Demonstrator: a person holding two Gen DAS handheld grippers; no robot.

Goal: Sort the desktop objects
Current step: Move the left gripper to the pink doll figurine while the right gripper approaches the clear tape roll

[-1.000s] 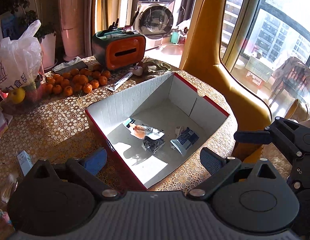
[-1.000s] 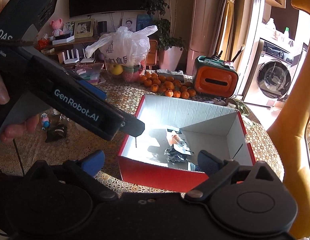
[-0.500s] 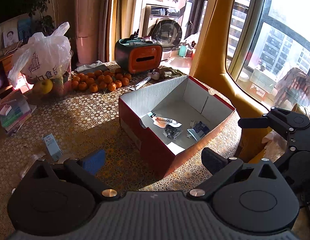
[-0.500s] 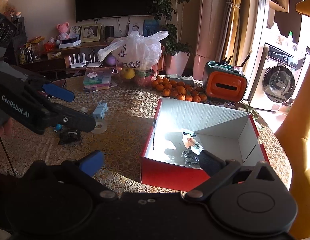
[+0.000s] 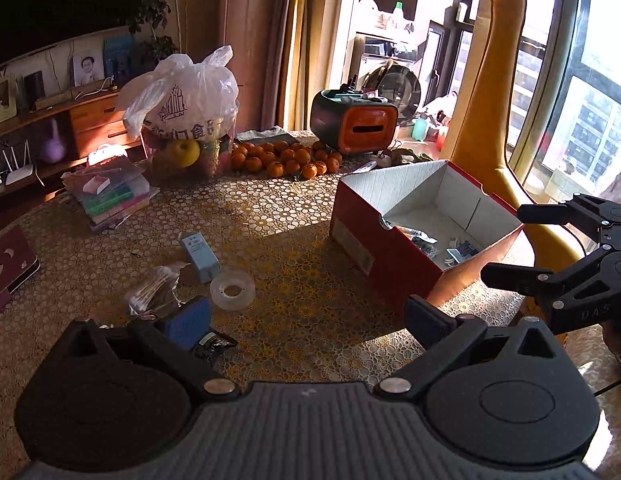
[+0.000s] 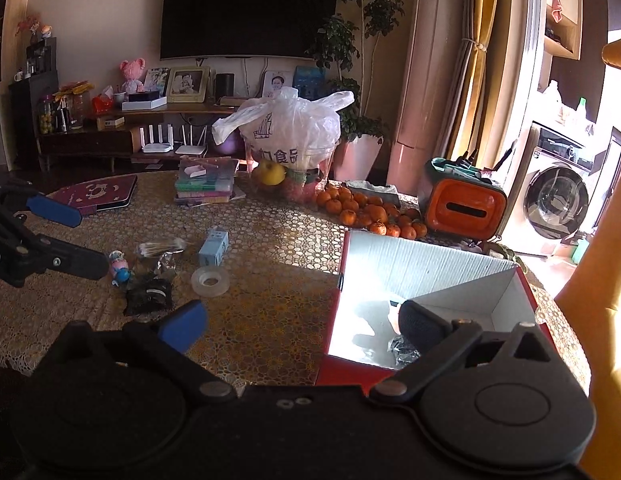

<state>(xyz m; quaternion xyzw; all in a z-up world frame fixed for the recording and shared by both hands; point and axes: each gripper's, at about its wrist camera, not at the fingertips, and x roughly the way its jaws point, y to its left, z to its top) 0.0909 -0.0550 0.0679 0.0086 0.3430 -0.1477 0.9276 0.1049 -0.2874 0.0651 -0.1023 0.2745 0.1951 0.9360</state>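
Here, from the left wrist, the left gripper (image 5: pixel 306 314) hangs with fingers spread and empty over the tabletop (image 5: pixel 294 280); a tape roll (image 5: pixel 232 290) and small blue box (image 5: pixel 199 251) lie just ahead, the red box (image 5: pixel 394 256) to the right; from the right wrist, the right gripper (image 6: pixel 300 320) is likewise spread, empty, at the red box's near-left corner; a dark packet (image 6: pixel 147 295) lies near the tape.

We see a lace-patterned cloth (image 5: pixel 270 216) with a faint sheen covering the table. The box (image 5: pixel 394 256) is cardboard, glossy red outside, matt ribbed white inside. The tape roll (image 5: pixel 232 290) is clear, shiny plastic, the bag (image 5: pixel 182 96) thin, crinkled film. Our grippers' fingers (image 5: pixel 426 320) look like matt black plastic with blue rubbery pads (image 5: pixel 188 322).
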